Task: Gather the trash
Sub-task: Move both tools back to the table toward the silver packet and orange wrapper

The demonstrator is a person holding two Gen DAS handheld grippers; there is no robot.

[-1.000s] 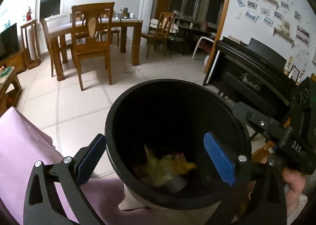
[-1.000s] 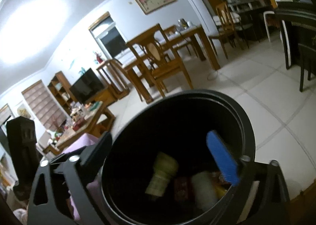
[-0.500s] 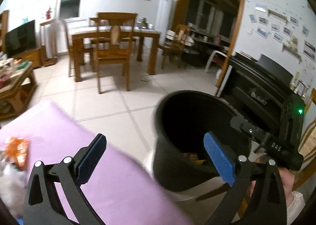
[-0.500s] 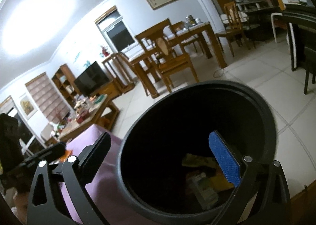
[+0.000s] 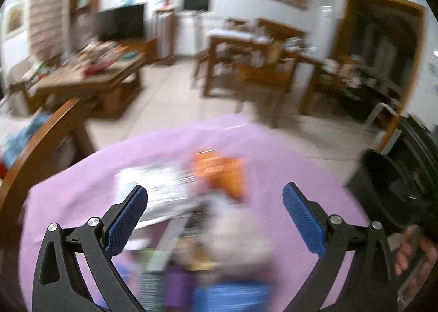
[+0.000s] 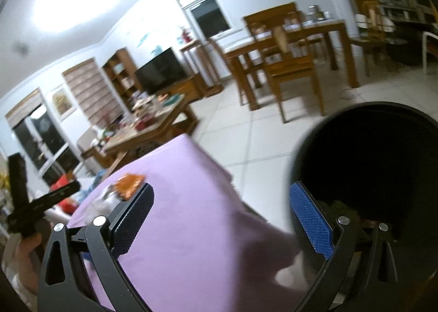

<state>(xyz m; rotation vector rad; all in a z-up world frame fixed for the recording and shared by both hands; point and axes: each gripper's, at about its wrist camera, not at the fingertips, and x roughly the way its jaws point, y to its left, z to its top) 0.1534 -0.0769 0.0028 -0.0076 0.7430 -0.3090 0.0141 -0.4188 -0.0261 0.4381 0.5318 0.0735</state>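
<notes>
My left claw (image 5: 215,213) was spread wide with nothing between its blue pads, and hung over the heap of trash (image 5: 208,229) on the purple cloth (image 5: 273,147). The picture there was badly smeared, so I could only half tell the pieces: an orange wrapper (image 5: 221,172) at the far side, a pale printed sheet or packet (image 5: 158,188) just left of it, and something whitish and crumpled (image 5: 235,229) nearer me. I judged all of it light, soft and crinkly, likely to slide on the cloth if nudged. The orange wrapper looked best taken by its bunched middle, pads closing from either side, not by a flat edge.

My right claw (image 6: 221,219) was likewise spread and empty, poised above the cloth's near right part beside the black bin (image 6: 369,120). The bin stood just off the cloth's right edge, mouth open, some rubbish (image 6: 342,208) dim in its bottom.

For room, the cloth between heap and bin was bare, a clear lane. The cloth's far edge dropped to tiled floor (image 6: 260,134), so a push outward risked losing a wrapper over it. A wooden rail (image 5: 41,147) curved close on the left.
</notes>
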